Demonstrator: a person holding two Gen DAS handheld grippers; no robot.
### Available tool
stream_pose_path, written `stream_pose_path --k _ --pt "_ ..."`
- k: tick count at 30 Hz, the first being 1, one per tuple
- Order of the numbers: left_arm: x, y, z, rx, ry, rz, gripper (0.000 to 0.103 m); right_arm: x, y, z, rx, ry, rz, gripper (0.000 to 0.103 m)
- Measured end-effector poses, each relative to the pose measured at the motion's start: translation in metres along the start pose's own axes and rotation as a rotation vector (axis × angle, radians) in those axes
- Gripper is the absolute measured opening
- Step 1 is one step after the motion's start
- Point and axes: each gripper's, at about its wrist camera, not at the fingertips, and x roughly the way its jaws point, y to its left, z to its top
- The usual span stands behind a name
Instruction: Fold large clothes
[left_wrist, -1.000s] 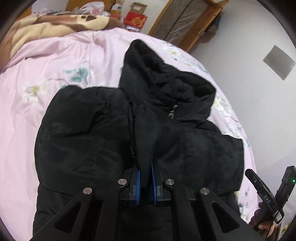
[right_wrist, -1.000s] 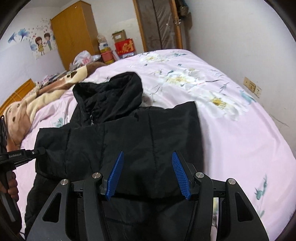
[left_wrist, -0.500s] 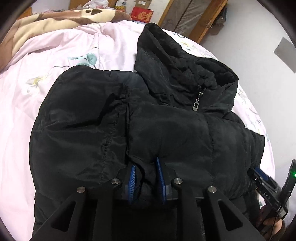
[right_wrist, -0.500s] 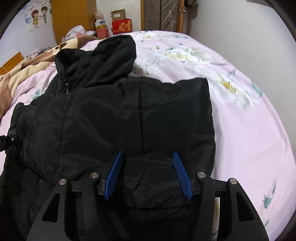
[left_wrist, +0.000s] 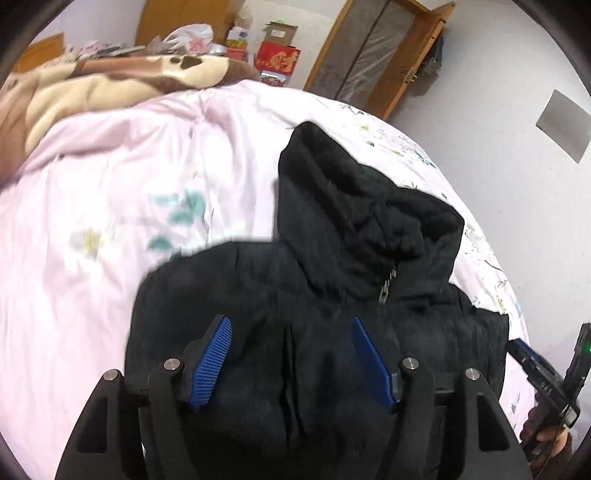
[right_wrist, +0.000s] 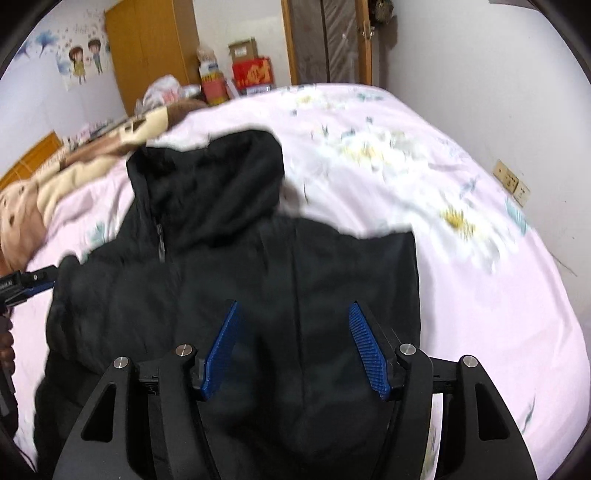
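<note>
Hovering over a black hooded jacket (left_wrist: 332, 332) spread on a bed (left_wrist: 110, 221) with a pink floral cover, we are holding the left hand-held gripper (left_wrist: 291, 358) with its blue pads (left_wrist: 212, 360) standing wide; its jaws have just been opening, and the padded fabric is lying under and between them without being pinched. We are keeping the right hand-held gripper (right_wrist: 293, 347) wide as well, its jaws having just been opening a little, its blue fingers (right_wrist: 365, 350) poised above the jacket's body with cloth below the gap but not pressed. The jacket is lying near the middle of the bed, its hood (right_wrist: 221, 177) pointing toward the far end and its zipper pull (left_wrist: 384, 291) showing at the collar. A brown and cream blanket (left_wrist: 92, 88) is bunched along the far edge of the bed. Beyond it, a red box (right_wrist: 253, 75) and cardboard cartons are standing beside a wooden wardrobe (right_wrist: 147, 55). Both views are blurred in places.
</note>
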Motion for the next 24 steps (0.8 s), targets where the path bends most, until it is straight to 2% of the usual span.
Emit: stream_pose_path --k 5,12,18,20,22,23,24 --pt "0.008 -0.008 0.046 0.023 -0.018 0.012 0.067 0.017 0.009 0.043 -0.024 -0.032 0.023 0.062" --pt "0.048 -0.007 0.102 -0.054 0.010 0.003 0.067 0.064 0.008 0.107 0.018 -0.032 0.022 0.062" --pt "0.086 -0.020 0.130 -0.006 0.015 0.048 0.067 0.099 0.010 0.133 0.034 -0.011 0.041 0.062" --pt "0.104 -0.022 0.140 -0.010 0.023 0.067 0.067 0.108 0.011 0.136 0.033 -0.013 0.071 0.062" --pt "0.118 -0.024 0.149 -0.007 0.038 0.082 0.067 0.120 0.013 0.139 0.024 0.004 0.057 0.061" --pt "0.125 -0.024 0.153 -0.007 0.033 0.103 0.067 0.124 0.014 0.140 0.020 0.013 0.056 0.057" --pt "0.130 -0.022 0.156 -0.018 0.023 0.132 0.067 0.128 0.014 0.140 0.020 0.021 0.060 0.046"
